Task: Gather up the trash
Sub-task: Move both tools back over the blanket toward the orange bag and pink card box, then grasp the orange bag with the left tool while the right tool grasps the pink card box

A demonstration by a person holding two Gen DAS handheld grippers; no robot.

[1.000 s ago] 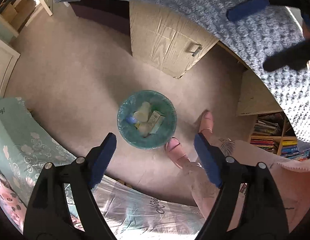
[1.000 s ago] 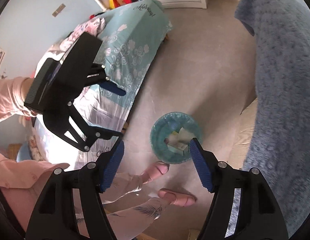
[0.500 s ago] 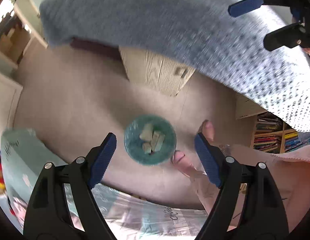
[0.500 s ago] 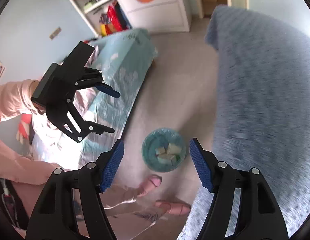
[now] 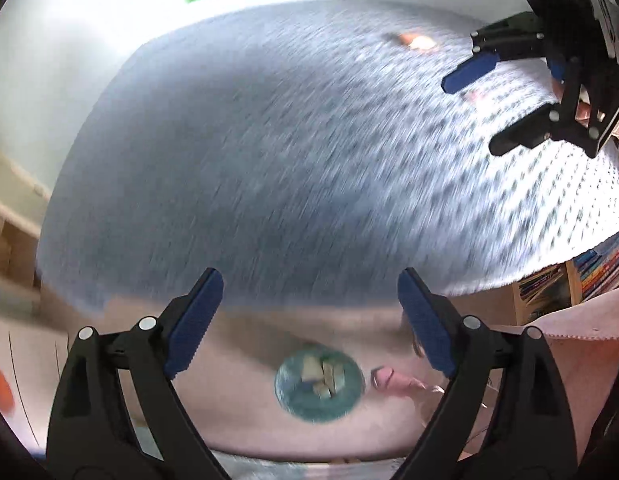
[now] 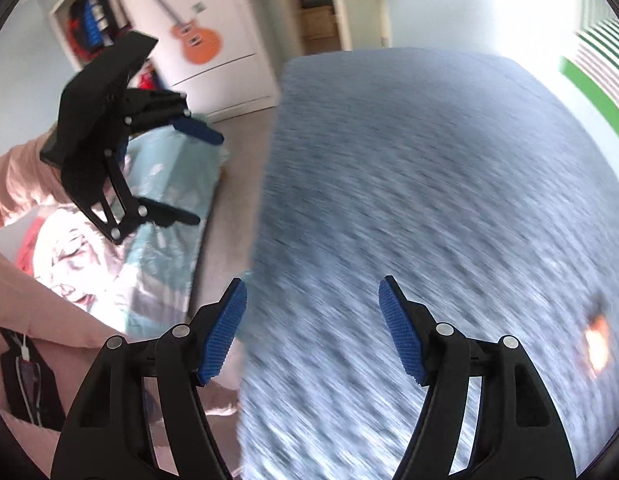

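**Both hands empty, scrap ahead on the bed**

The left gripper (image 5: 305, 322) has just spread its fingers wider, nothing between them; below them sits the bin (image 5: 319, 386). The right gripper's (image 6: 313, 330) fingers stand apart, empty. An orange scrap (image 6: 597, 346) lies on the blue blanket (image 6: 449, 200), right of and beyond the right fingers, the nearer pair.

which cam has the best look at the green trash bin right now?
Left wrist. The green trash bin sits on the floor low in frame, seen from above with pale scraps inside, slightly blurred. The right wrist view shows none of it; the grey blanket fills that side.
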